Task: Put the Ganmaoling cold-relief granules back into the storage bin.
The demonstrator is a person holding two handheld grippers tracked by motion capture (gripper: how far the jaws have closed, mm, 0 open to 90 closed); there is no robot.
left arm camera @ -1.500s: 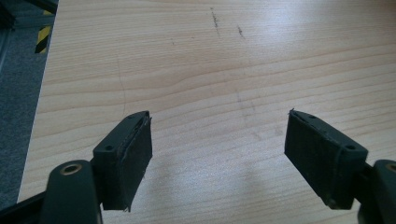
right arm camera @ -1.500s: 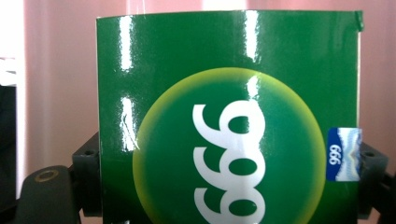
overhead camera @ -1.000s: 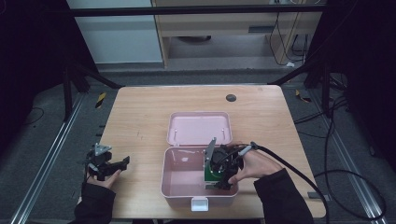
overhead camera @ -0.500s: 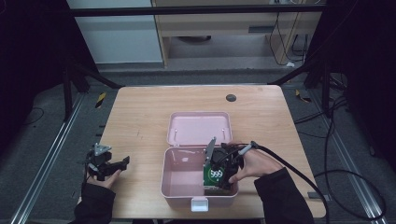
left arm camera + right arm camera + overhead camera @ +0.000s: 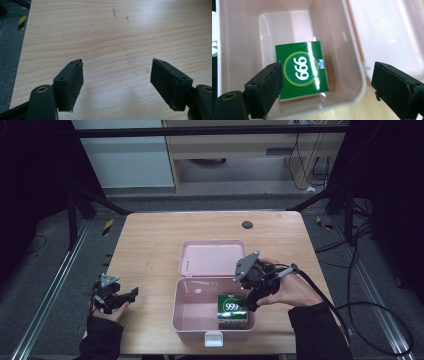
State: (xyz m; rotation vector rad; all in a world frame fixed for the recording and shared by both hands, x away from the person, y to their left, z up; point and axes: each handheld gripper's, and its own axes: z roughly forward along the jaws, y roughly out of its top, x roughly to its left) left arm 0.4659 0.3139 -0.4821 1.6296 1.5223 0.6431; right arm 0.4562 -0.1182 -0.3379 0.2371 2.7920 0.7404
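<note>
A pink plastic box (image 5: 190, 322) stands open near the table's front edge, its lid (image 5: 212, 257) lying flat behind it. A green carton (image 5: 232, 310) marked with three white digits lies flat in the box's right end, also seen as the green carton (image 5: 303, 71) in the right gripper view. My right gripper (image 5: 249, 303) hangs over that end, pointing down at the carton. Its jaws have just been opening and now stand open, above the carton and apart from it; my right gripper (image 5: 327, 87) has nothing between its pads. My left gripper (image 5: 131, 293) rests open at the table's front left over bare wood (image 5: 116, 37).
The wooden table (image 5: 150, 245) has a small dark round cap (image 5: 247, 224) near its far edge. A black cable (image 5: 340, 305) trails from the right gripper off the table's right side. Dark frame posts and floor rails surround the table.
The right gripper has let go of the green carton and risen out of the box, leaving the carton flat on the box floor. The left gripper has not moved.
</note>
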